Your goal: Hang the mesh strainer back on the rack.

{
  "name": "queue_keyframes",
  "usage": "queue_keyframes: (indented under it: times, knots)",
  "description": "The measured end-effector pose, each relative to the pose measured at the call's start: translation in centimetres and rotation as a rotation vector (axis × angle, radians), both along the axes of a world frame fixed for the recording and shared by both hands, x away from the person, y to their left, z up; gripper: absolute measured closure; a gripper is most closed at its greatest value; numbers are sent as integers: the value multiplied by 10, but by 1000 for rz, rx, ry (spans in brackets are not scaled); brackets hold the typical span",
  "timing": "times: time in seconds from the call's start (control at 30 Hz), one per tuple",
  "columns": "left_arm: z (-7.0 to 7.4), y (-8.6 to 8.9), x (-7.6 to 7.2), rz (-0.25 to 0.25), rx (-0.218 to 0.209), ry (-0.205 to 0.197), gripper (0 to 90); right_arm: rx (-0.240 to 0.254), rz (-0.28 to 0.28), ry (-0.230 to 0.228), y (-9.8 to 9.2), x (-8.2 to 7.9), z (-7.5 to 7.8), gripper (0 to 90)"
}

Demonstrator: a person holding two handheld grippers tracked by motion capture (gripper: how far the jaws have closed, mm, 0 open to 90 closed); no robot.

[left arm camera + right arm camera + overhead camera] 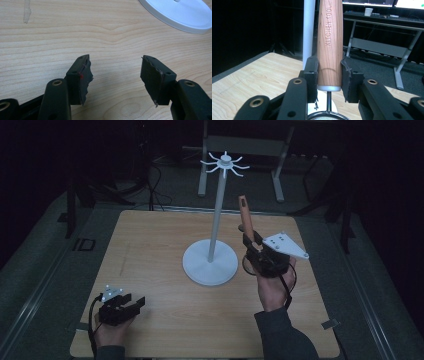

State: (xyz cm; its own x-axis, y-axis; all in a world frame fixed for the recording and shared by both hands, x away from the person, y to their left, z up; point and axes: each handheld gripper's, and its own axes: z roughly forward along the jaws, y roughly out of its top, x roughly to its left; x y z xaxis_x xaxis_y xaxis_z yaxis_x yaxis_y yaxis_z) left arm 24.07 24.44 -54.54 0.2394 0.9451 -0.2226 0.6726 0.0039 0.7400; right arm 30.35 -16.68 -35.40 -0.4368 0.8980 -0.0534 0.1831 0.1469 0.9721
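On the wooden table (165,270), beside the white hook stand (215,220), a light, stiff strainer with a smooth wooden handle (329,42) is held upright, clamped low on that handle by the right gripper (329,75), while the left gripper (116,75) is kept wide and empty.

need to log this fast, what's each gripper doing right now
left gripper: open, holding nothing, low over the table.
right gripper: shut on the wooden handle of a kitchen tool, held upright beside the white stand.
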Motion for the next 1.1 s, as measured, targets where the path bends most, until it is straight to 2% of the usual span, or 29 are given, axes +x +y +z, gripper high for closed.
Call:
queue_keyframes:
  times: [1.1]
  knots:
    - [0,0,0,1,-3,1,417,28,9,-64,0,-2,24,693]
